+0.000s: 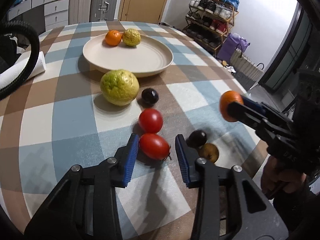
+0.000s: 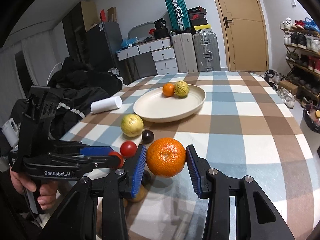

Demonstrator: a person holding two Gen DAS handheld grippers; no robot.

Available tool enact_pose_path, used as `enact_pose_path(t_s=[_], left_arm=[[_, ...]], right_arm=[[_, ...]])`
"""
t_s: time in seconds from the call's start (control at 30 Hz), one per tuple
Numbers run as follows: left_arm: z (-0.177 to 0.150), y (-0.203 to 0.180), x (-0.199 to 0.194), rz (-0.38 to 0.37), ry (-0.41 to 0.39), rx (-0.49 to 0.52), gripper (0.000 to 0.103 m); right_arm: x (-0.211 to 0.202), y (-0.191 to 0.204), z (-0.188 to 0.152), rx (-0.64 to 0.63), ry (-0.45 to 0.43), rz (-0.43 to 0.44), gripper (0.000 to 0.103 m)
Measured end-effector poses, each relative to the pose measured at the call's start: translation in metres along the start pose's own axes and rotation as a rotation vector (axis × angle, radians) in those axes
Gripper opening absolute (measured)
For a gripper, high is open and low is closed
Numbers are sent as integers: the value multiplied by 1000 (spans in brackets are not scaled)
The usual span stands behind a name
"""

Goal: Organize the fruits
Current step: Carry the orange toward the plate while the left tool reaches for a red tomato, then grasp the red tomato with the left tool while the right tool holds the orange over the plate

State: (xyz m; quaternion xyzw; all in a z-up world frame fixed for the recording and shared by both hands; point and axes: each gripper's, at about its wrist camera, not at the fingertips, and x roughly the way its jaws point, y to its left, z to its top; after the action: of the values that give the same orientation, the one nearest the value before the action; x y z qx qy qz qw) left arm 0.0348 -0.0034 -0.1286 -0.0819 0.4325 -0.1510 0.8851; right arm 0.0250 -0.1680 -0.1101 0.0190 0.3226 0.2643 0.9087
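2 tools in play. My right tool (image 2: pixel 166 161) grips an orange (image 2: pixel 166 157) between its blue pads, lifted off the counter (image 2: pixel 250 124), short of the plate (image 2: pixel 170 116). My left tool (image 1: pixel 157 147) is open, its pads either side of a red tomato (image 1: pixel 154 146) that lies on the counter; the left pad is about touching it, the right one clear.

Plate already holds 1 small orange (image 1: pixel 113 38) and 1 yellow-green citrus (image 1: pixel 131 37) at its far side. A big yellow-green citrus (image 1: pixel 119 87) sits just in front of the plate, a dark plum (image 1: pixel 150 97) beside it, a 2nd tomato (image 1: pixel 150 120) nearer me. Another dark fruit (image 1: pixel 197 139) and a brown fruit (image 1: pixel 209 153) lie right of the left tool.

Risks, my call: the tomato is smooth and oval, so an off-centre squeeze could squirt it out or crush it. The held orange is round, so it may roll on the plate and knock its neighbours. Both tools heading for the plate together could collide.
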Motion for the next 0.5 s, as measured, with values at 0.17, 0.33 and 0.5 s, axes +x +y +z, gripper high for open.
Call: enact_pose_path(t_s=[0.17,0.33,0.5], left_arm=[[10,3,-3,-29,-17,-11,33],[24,14,-6,-60,-38,-52,33],[51,26,-7,-68,-73,-59,33]], right_arm=[[11,-5,15,26,-1,20,42],[26,-15,34,51,5,22,42],[45,-27,62,72,-1,47,42]])
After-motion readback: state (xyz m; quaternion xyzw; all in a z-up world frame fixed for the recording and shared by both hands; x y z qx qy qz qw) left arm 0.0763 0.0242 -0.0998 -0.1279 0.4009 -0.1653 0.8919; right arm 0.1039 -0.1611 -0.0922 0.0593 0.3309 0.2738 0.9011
